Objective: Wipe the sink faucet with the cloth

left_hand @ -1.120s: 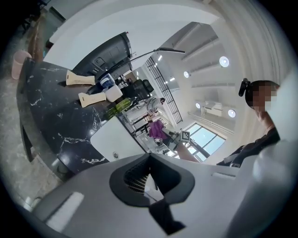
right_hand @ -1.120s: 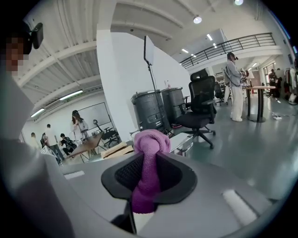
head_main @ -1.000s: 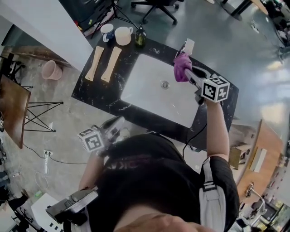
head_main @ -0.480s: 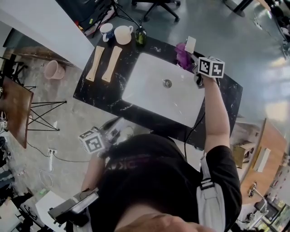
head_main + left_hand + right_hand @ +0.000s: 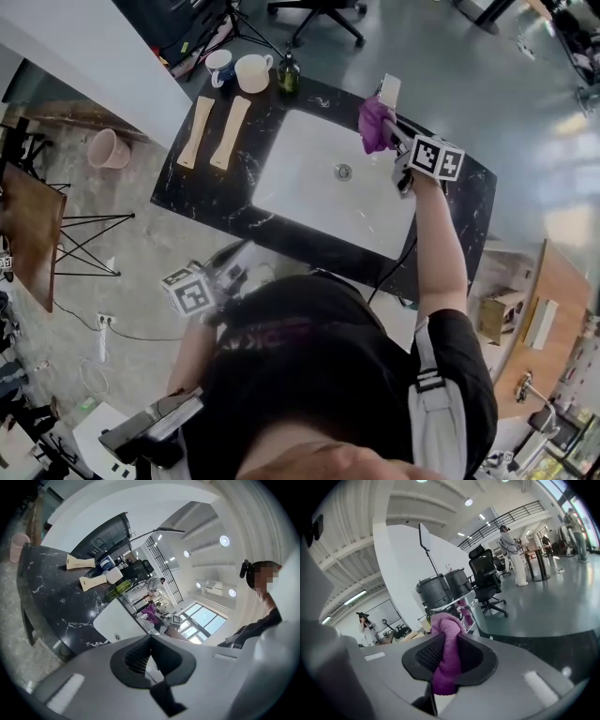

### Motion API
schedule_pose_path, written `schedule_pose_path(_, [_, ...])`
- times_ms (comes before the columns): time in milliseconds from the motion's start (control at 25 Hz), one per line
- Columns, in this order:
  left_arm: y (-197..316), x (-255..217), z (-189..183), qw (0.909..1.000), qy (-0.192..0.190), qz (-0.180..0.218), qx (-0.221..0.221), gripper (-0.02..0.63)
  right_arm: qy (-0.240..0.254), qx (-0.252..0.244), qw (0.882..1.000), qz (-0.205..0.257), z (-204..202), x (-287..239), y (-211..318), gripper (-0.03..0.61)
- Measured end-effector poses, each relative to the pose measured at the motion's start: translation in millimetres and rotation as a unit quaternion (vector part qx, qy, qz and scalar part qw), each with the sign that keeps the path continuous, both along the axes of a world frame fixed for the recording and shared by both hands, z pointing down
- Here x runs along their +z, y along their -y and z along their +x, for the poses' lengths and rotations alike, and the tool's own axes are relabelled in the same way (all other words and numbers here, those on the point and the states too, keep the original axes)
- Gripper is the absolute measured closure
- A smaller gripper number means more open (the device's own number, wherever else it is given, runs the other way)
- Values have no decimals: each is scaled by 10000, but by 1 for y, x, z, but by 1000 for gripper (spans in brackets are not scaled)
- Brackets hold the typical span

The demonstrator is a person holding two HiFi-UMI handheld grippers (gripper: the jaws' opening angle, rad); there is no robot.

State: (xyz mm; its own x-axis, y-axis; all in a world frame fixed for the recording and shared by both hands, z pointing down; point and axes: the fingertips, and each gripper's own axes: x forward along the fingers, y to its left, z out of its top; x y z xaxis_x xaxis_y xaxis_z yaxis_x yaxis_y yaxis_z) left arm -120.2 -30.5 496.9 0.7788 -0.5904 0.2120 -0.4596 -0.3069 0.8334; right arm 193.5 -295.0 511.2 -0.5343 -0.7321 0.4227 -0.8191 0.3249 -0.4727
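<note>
**Purple cloth up at the faucet, left tongs just parked**

The right gripper [image 5: 389,131] is clamped on the purple cloth [image 5: 373,125]. The jaws pinch a fold of it, and the rest is bunched out past the tips. The cloth is at the back rim of the sink [image 5: 309,155], right by the faucet [image 5: 390,91] on that same back edge. I honestly can't tell if it's actually touching the metal.

The left gripper [image 5: 239,255] hangs off the front side of the sink, out past the edge of the black marble counter [image 5: 202,192]. Its jaws are closed together with nothing in them.

Left of the sink there are two pale wooden pieces [image 5: 198,131] lying side by side. At the sink's back left corner are two mugs [image 5: 253,73] and a dark bottle [image 5: 289,73].
</note>
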Motion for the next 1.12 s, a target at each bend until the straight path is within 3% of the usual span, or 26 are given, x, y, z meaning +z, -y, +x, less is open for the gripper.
schedule_pose_path(120, [-1, 1, -1, 10000, -35, -16, 23, 614, 237, -334, 9992, -2, -15, 5, -44, 494])
schedule_pose_path(240, [-1, 1, 2, 9999, 10, -79, 77, 614, -171, -812, 9965, -41, -30, 27, -77, 494])
schedule_pose_path(520, [2, 10, 10, 9997, 121, -192, -15, 614, -1206, -1248, 9848, 8, -23, 67, -42, 494])
schedule_pose_path(600, [3, 12, 11, 9994, 183, -273, -110, 614, -1320, -1178, 9842, 18, -16, 76, -22, 495])
schedule_pose_path(760, [2, 18, 13, 9985, 263, -373, -299, 614, -1119, -489, 9925, 1, 14, 76, 35, 499])
schedule_pose_path(960, [4, 21, 11, 9974, 283, -461, -485, 614, -1034, -667, 9924, 35, 16, 75, 47, 492])
schedule_pose_path(1120, [8, 20, 17, 9980, 269, -426, -390, 614, -807, -576, 9951, 30, 13, 73, 41, 495])
